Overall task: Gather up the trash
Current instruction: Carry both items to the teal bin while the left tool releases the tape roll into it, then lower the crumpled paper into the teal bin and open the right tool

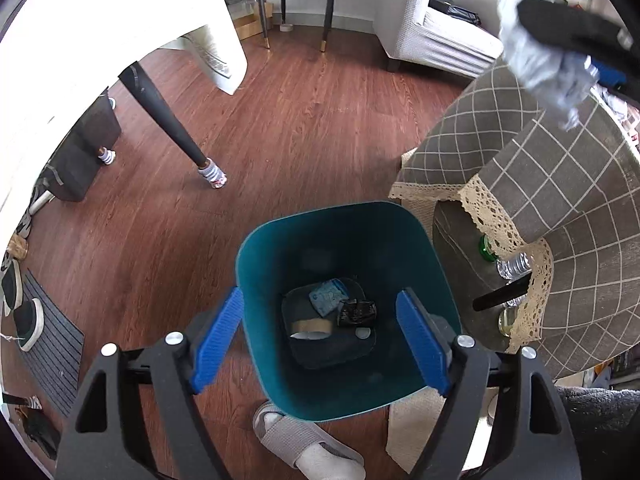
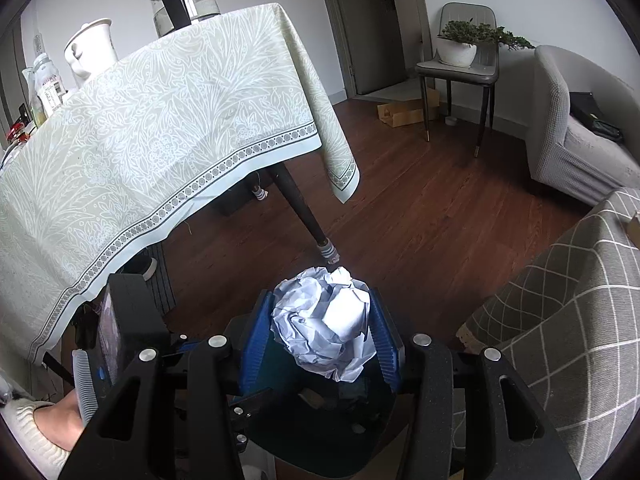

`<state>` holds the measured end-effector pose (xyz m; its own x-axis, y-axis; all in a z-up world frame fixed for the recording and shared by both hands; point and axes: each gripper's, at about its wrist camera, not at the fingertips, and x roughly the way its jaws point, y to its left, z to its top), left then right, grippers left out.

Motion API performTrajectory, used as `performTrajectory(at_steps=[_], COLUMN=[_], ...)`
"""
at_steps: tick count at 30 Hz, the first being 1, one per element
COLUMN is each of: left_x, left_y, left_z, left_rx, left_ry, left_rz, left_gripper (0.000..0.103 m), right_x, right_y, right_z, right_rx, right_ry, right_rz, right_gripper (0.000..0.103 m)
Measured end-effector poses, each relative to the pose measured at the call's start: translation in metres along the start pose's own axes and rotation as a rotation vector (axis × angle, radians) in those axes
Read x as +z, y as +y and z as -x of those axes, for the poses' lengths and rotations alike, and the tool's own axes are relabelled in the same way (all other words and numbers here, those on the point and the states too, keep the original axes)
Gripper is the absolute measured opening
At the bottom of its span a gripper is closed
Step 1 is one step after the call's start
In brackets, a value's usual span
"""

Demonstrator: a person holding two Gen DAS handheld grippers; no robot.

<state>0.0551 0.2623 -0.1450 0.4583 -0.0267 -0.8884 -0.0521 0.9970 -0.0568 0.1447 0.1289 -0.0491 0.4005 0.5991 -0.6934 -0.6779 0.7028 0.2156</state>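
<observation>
A teal trash bin [image 1: 276, 248] stands on the wood floor; inside lie a tape roll [image 1: 310, 328], a blue wrapper [image 1: 328, 298] and a black crumpled piece [image 1: 356, 312]. My left gripper [image 1: 322, 342] is open and empty right above the bin's mouth. My right gripper [image 2: 320, 338] is shut on a crumpled white paper ball [image 2: 324, 328] and holds it above the bin [image 2: 320, 448]. The same paper ball [image 1: 536, 68] and right gripper show at the upper right of the left wrist view.
A round table with a grey checked cloth [image 1: 560, 184] stands right of the bin, with bottles [image 1: 514, 266] under it. A table with a pale floral cloth [image 2: 160, 120] and its dark leg [image 1: 160, 116] are to the left. A slipper [image 1: 304, 444] lies by the bin.
</observation>
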Motion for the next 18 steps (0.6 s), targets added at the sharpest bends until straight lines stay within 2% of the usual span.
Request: performTrajectory(at_steps=[4, 13, 18], left_x=[-0.001, 0.002, 0.005], left_y=[0.013, 0.035, 0.043], left_z=[0.014, 0.052, 0.067], left_rx=[-0.004, -0.015, -0.014], left_ry=[-0.025, -0.143, -0.185], left_rz=[0.023, 0.069, 0.082], left_gripper=[0.082, 0.082, 0.076], right_x=[-0.005, -0.02, -0.03], right_y=[0.004, 0.005, 0.012], right_z=[-0.017, -0.061, -0.085], right_rx=[0.006, 0.019, 0.018], right_ry=[0.035, 0.138, 0.191], right_rz=[0.0, -0.03, -0.034], right_gripper=[0.048, 0.048, 0.048])
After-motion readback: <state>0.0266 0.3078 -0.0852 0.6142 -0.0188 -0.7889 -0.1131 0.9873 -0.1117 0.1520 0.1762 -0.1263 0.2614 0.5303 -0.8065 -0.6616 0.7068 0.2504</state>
